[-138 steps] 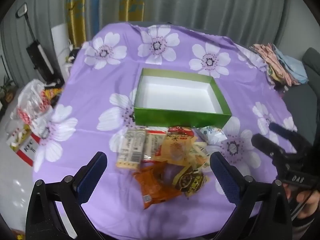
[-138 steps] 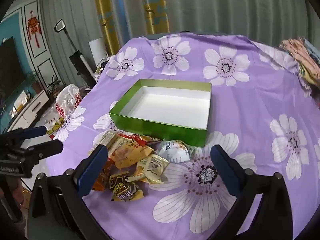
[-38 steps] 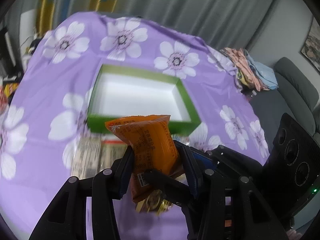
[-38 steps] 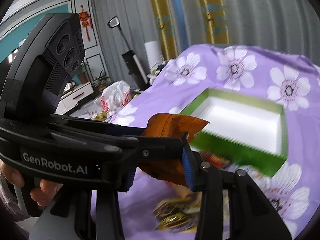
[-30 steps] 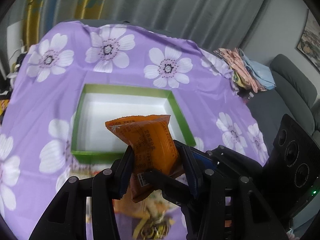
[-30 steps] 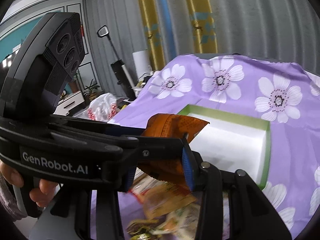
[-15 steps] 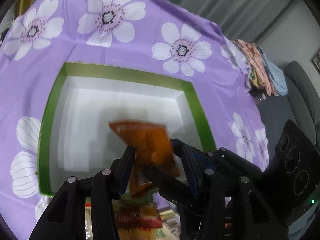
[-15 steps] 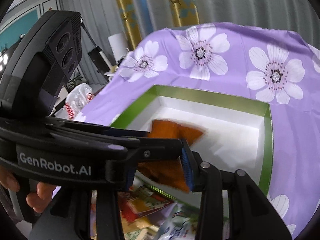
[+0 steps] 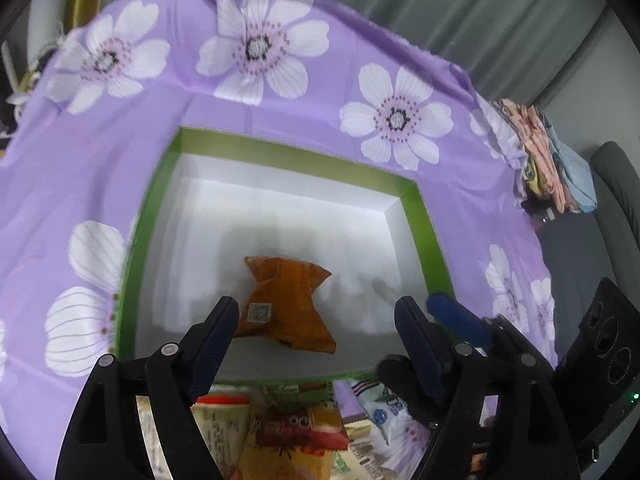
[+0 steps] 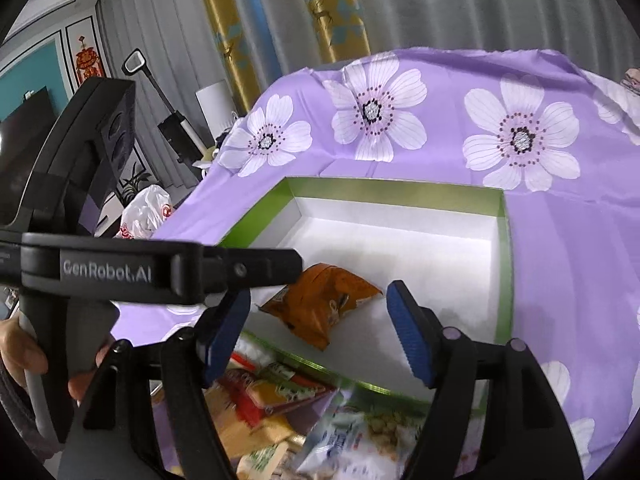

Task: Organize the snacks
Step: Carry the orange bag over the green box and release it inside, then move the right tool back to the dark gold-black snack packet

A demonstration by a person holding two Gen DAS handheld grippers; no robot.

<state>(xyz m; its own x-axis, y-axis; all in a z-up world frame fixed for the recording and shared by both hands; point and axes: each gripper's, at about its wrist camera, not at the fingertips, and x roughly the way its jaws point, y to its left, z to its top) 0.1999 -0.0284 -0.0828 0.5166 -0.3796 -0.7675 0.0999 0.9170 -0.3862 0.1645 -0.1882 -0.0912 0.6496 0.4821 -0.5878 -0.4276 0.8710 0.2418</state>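
An orange snack packet (image 9: 286, 304) lies on the white floor of the green box (image 9: 280, 156), near its front wall. My left gripper (image 9: 316, 308) hovers just above it. Its jaws are opening and neither pad presses on the packet. In the right wrist view the same packet (image 10: 320, 304) rests inside the box (image 10: 400, 188), below and between the blue pads of my right gripper (image 10: 316, 298). Those jaws are opening too, clear of the packet. The left gripper's black body (image 10: 160, 268) crosses that view from the left.
A pile of loose snack packets (image 9: 296, 432) lies on the purple flowered cloth (image 9: 256, 48) in front of the box. Folded clothes (image 9: 548, 160) and a grey sofa (image 9: 616, 184) are at the right. A white plastic bag (image 10: 148, 208) sits beyond the table's left edge.
Both grippers held the orange packet together and carried it forward and down over the box. Both have now opened, and the packet lies on the box floor.
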